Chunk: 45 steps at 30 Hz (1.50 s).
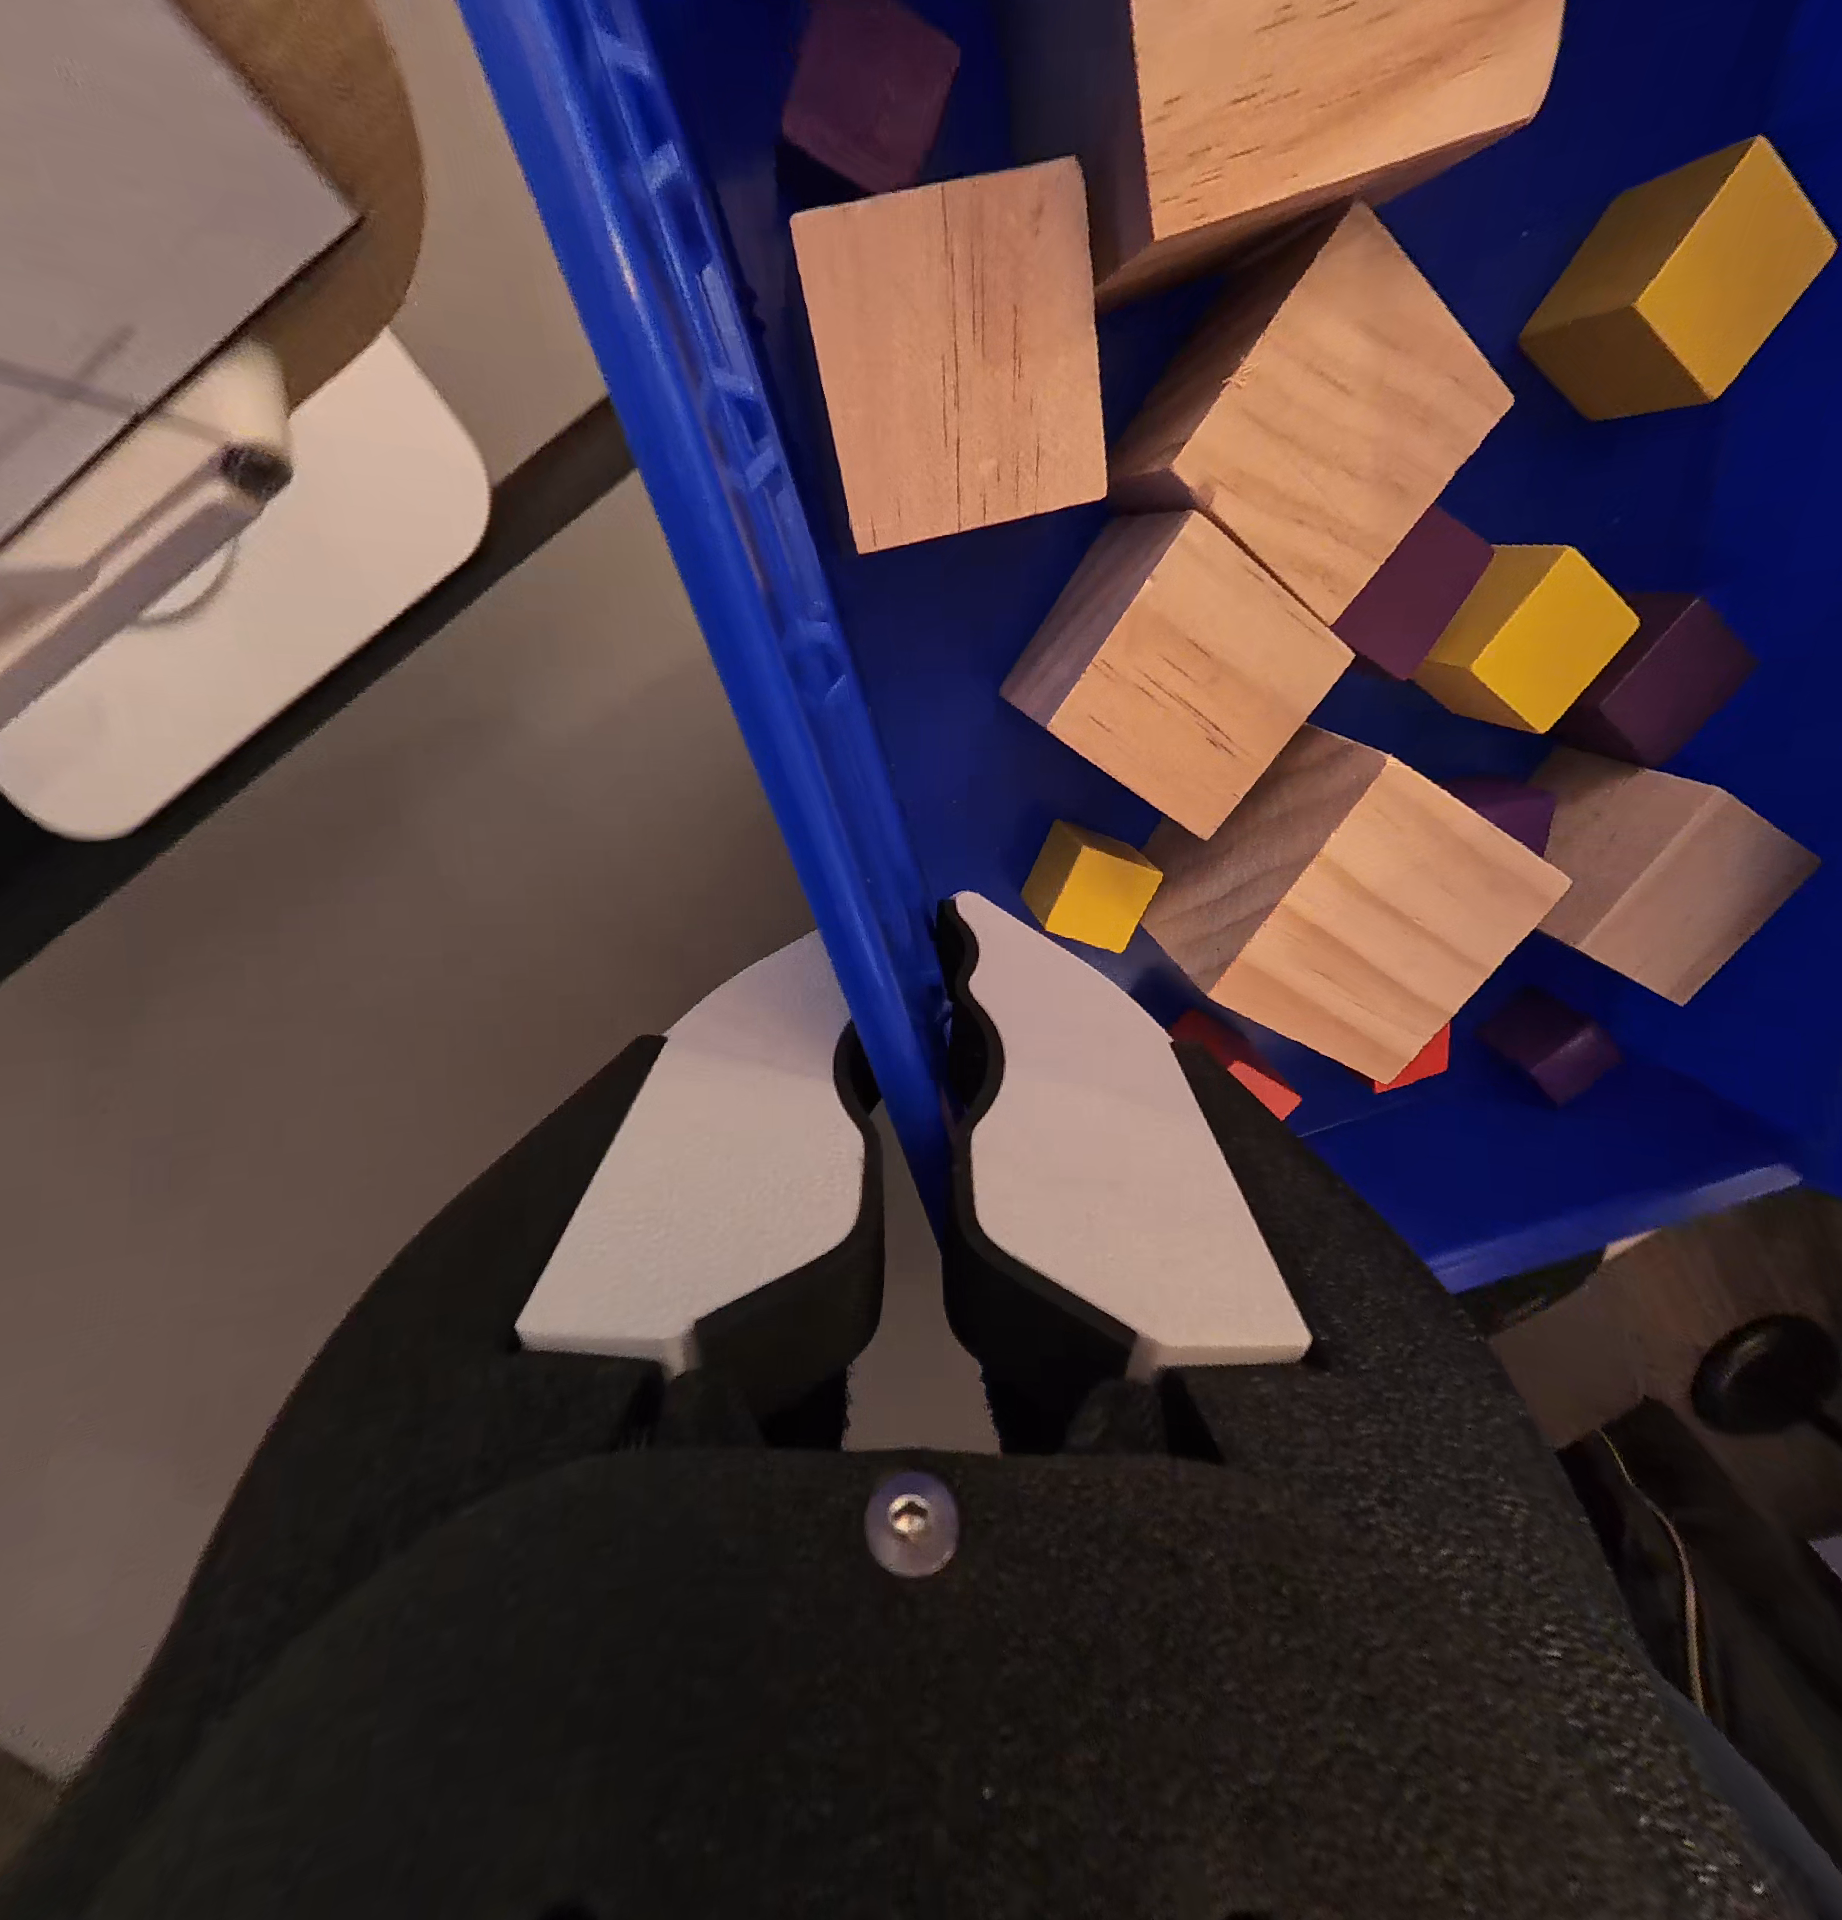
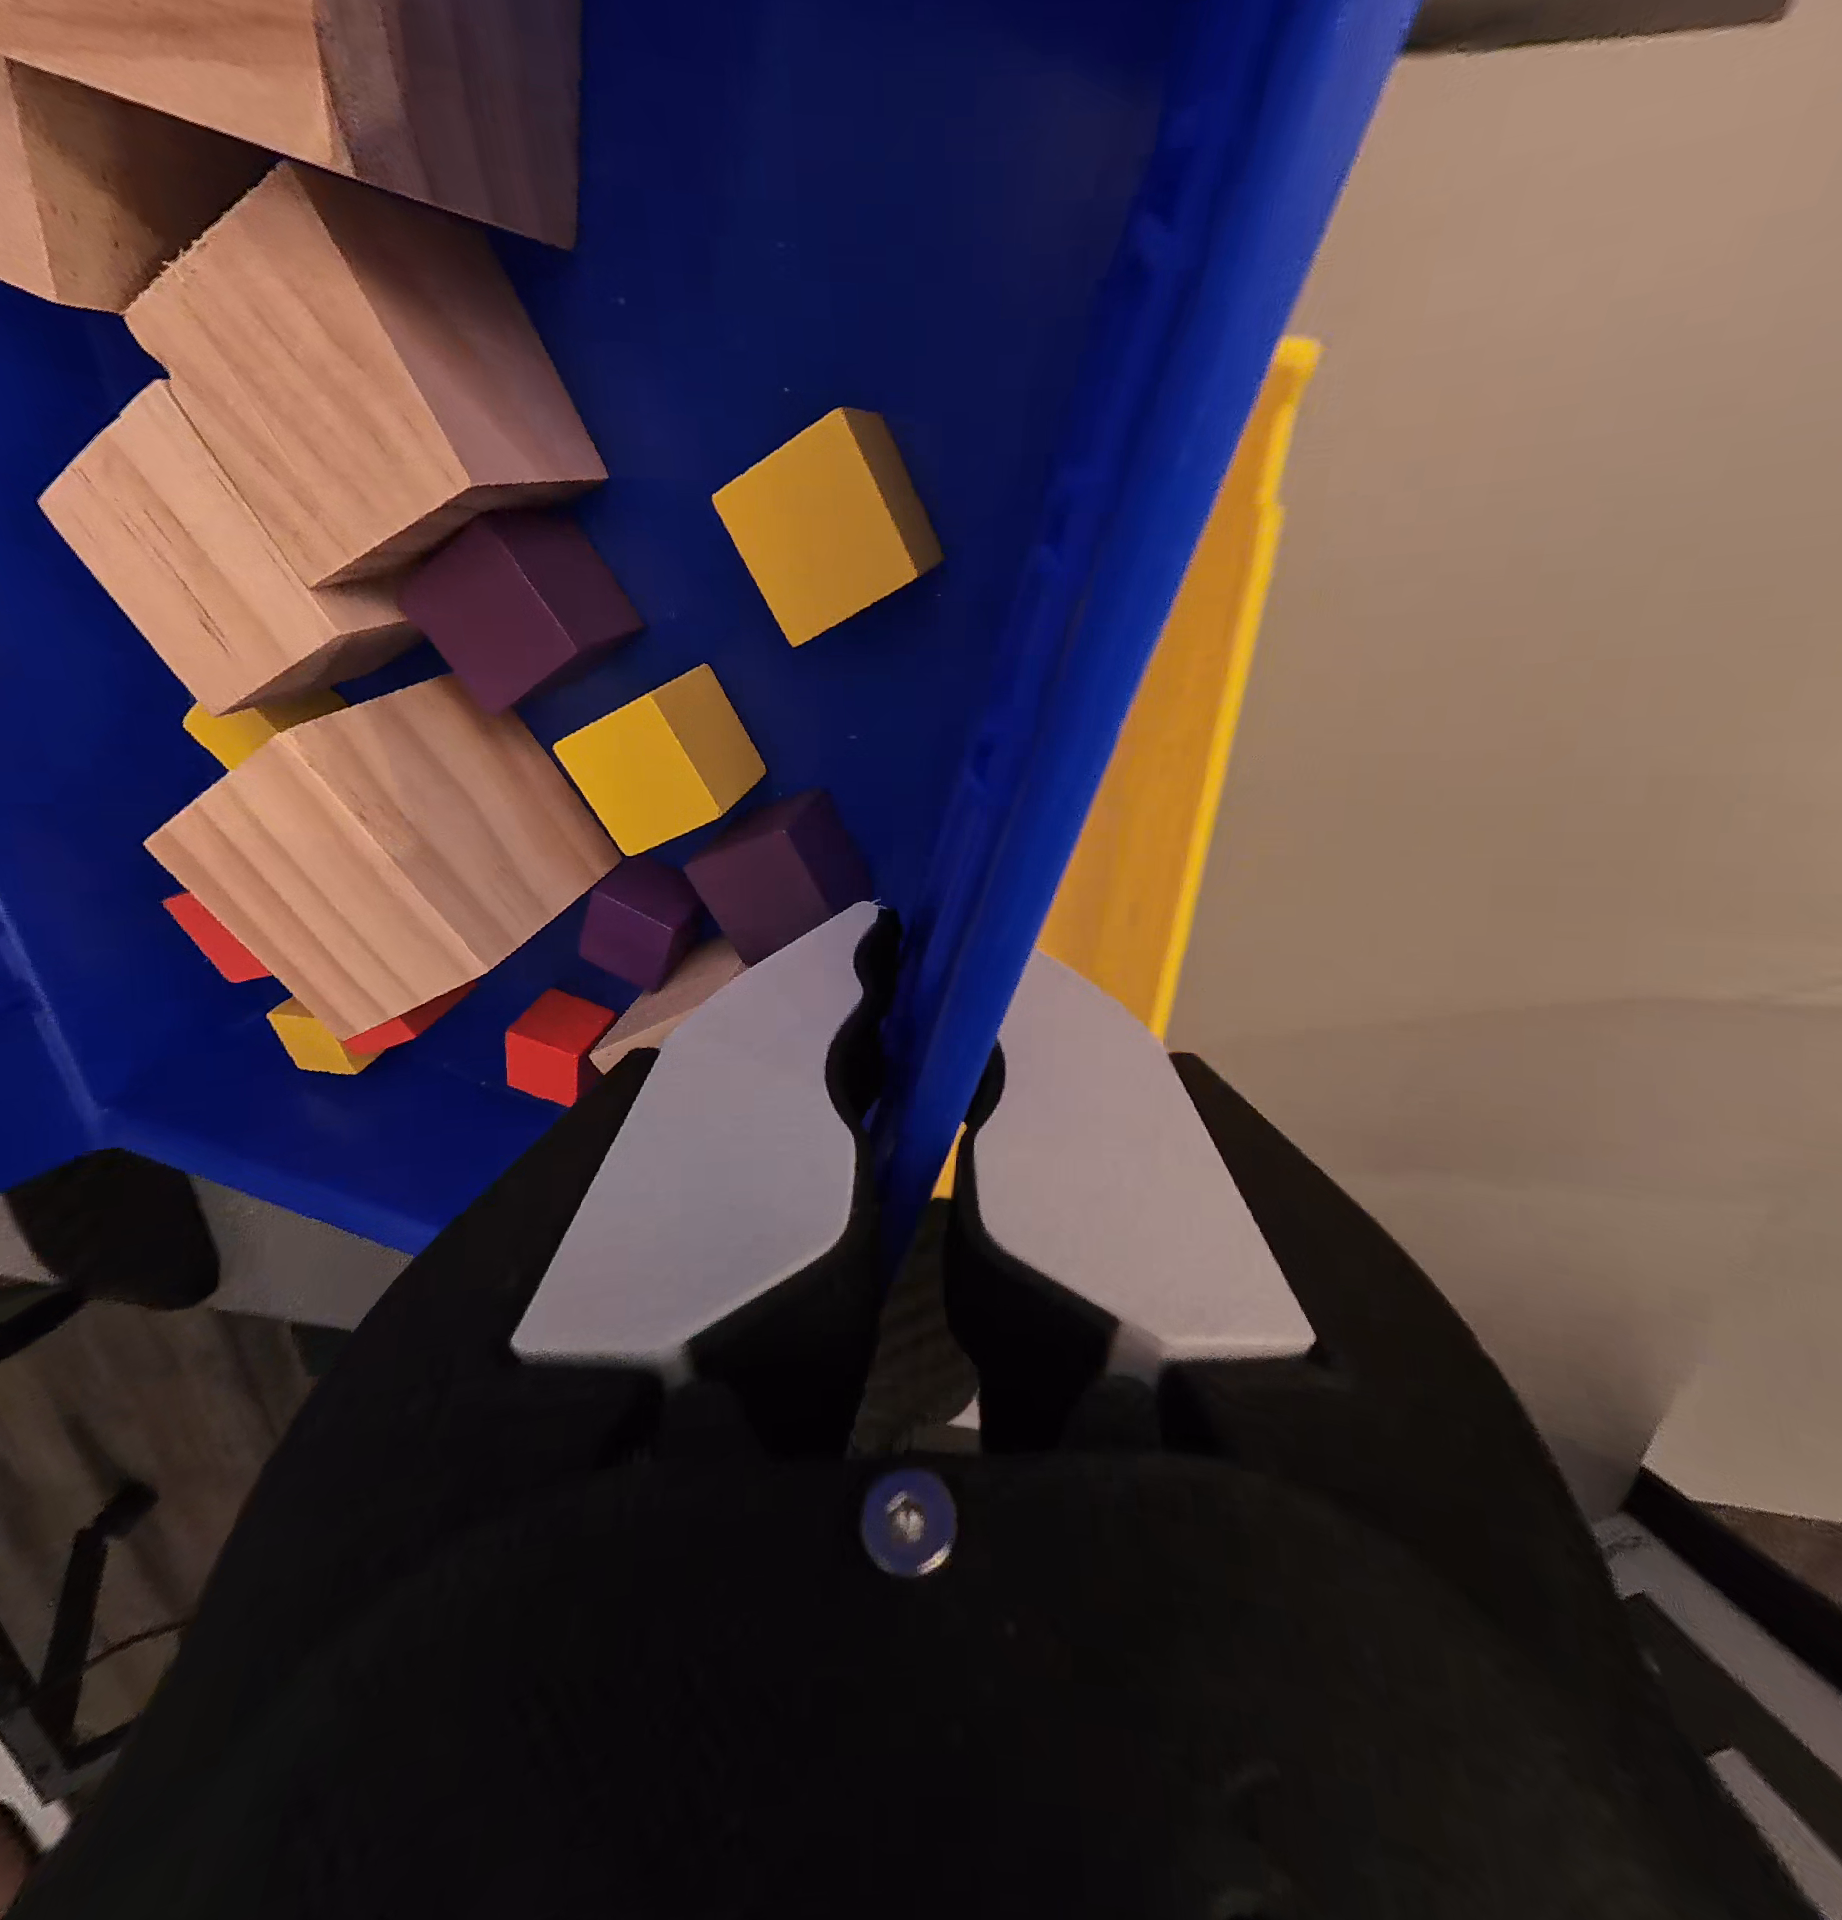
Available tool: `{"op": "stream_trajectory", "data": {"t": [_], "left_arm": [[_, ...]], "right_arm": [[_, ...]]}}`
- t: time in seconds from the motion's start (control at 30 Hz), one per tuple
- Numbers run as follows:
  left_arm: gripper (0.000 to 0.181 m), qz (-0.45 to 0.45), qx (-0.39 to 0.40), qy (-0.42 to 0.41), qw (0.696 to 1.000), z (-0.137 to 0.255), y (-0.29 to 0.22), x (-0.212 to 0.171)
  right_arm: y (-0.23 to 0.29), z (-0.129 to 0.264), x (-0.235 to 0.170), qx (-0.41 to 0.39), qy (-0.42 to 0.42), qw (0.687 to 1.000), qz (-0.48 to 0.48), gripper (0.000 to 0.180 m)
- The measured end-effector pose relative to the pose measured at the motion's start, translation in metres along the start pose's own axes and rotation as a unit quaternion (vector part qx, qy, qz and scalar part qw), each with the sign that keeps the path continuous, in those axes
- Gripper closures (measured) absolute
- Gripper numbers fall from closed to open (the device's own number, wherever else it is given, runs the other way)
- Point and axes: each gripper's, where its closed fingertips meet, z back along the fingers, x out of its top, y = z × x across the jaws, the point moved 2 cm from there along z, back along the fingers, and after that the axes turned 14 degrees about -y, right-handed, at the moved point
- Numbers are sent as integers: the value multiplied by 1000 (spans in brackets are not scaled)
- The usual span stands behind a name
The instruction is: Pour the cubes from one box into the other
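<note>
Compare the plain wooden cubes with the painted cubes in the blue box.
The plain wooden cubes are clearly larger than the painted cubes. The wooden ones show bare grain; the painted ones are solid yellow, purple or red. The wooden ones bunch together, while several painted ones lie apart. Both kinds lie loose inside the blue box.

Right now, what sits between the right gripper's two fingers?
The blue box's side wall, clamped in the right gripper; right wrist view shows it.
</note>
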Motion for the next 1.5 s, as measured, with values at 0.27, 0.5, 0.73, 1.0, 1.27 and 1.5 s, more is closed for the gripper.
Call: {"op": "stream_trajectory", "data": {"t": [0.27, 0.5, 0.73, 1.0, 1.27, 1.5], "left_arm": [[174, -20, 4, -77, 997, -26, -27, 44], [174, -39, 21, -141, 989, -32, -38, 60], [174, -43, 32, -206, 977, -27, -40, 69], [174, -52, 46, -289, 955, -23, -40, 78], [174, -62, 57, -327, 941, -25, -42, 79], [174, -66, 58, -373, 924, -21, -44, 83]], "right_arm": [[-51, 1, 28, -25, -84, 996, 14, 172], [-70, 3, 39, -36, -156, 987, 30, 173], [-74, 9, 51, -45, -226, 972, 49, 173], [-76, 16, 63, -58, -320, 943, 67, 173], [-78, 15, 63, -62, -366, 927, 61, 173], [-79, 24, 67, -76, -418, 903, 64, 174]]}}
